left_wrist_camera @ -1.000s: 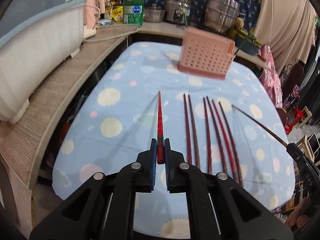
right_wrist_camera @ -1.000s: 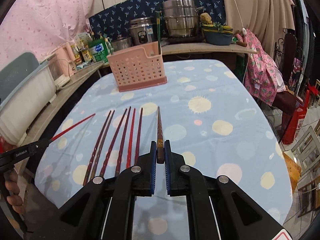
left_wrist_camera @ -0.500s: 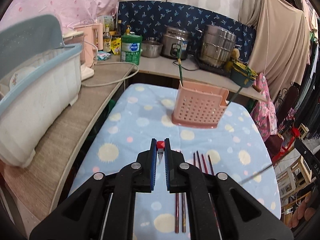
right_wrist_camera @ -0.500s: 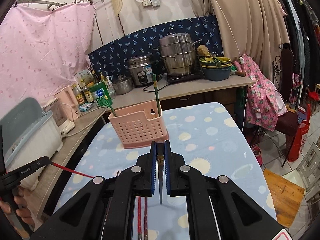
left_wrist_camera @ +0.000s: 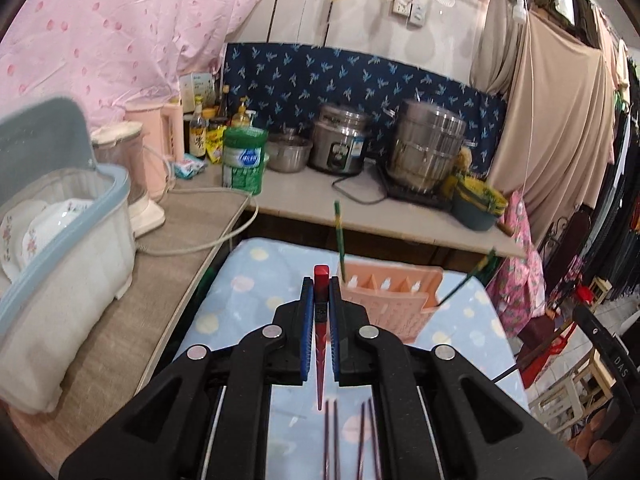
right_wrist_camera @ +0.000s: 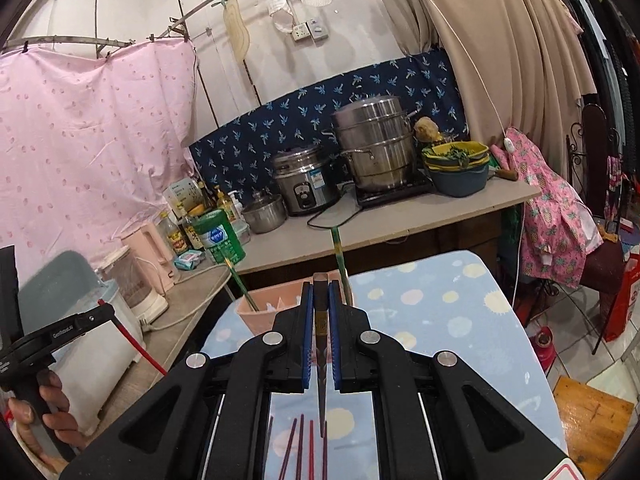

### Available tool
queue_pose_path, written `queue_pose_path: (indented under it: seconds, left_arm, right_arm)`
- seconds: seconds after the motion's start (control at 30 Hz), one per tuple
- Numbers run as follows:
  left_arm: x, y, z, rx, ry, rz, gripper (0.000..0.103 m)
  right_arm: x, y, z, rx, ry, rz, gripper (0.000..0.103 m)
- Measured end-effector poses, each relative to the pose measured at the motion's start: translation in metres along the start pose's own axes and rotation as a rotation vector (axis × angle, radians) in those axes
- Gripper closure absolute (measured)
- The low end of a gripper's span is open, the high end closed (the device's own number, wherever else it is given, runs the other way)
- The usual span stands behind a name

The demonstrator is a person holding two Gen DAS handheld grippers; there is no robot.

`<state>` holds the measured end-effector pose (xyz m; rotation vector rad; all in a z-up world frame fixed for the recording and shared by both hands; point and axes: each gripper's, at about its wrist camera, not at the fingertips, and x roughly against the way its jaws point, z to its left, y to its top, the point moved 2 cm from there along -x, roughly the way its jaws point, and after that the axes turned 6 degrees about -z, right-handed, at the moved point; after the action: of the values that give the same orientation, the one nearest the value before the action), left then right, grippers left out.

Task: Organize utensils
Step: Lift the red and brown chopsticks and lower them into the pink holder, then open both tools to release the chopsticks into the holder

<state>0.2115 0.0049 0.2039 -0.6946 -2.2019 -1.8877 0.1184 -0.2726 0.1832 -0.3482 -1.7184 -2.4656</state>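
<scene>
My left gripper is shut on a red chopstick, held raised with its tip pointing down at the table. My right gripper is shut on a dark brown chopstick, also raised and tip down. A pink perforated utensil basket stands at the table's far end, just beyond both grippers, with two green chopsticks leaning in it; it also shows in the right wrist view. Several dark red chopsticks lie on the blue spotted tablecloth below. The left gripper shows at left in the right wrist view.
A white and blue dish bin stands on the counter to the left. Pots, a rice cooker, bottles and a green canister line the back counter. A cable trails along the counter. Chairs and hanging clothes are at right.
Both grippers have lifted their chopsticks off the table and tipped them upright, tips down, while moving toward the pink basket.
</scene>
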Motion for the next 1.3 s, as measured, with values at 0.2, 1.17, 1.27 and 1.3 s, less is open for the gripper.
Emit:
queue_pose_path:
  seconds: [0.2,1.17,1.27,1.3]
  left_arm:
    - [-0.016,0.062,-0.022,-0.002,-0.008,-0.118,0.096]
    - [-0.143,0.042,-0.043,-0.001,-0.022,-0.021,0.095]
    - [-0.140,0.038,-0.045,-0.015,-0.013,-0.023,0.083]
    - [-0.138,0.037,-0.045,-0.017,-0.005,-0.026,0.074]
  right_arm:
    - [-0.039,0.054,0.015,-0.014,0.019,-0.075,0.096]
    - [-0.173,0.027,0.025,0.052,-0.025,0.056,0.093]
    - [-0.166,0.025,0.027,0.063,-0.029,0.046,0.089]
    - [-0.163,0.025,0.027,0.062,-0.030,0.043,0.086]
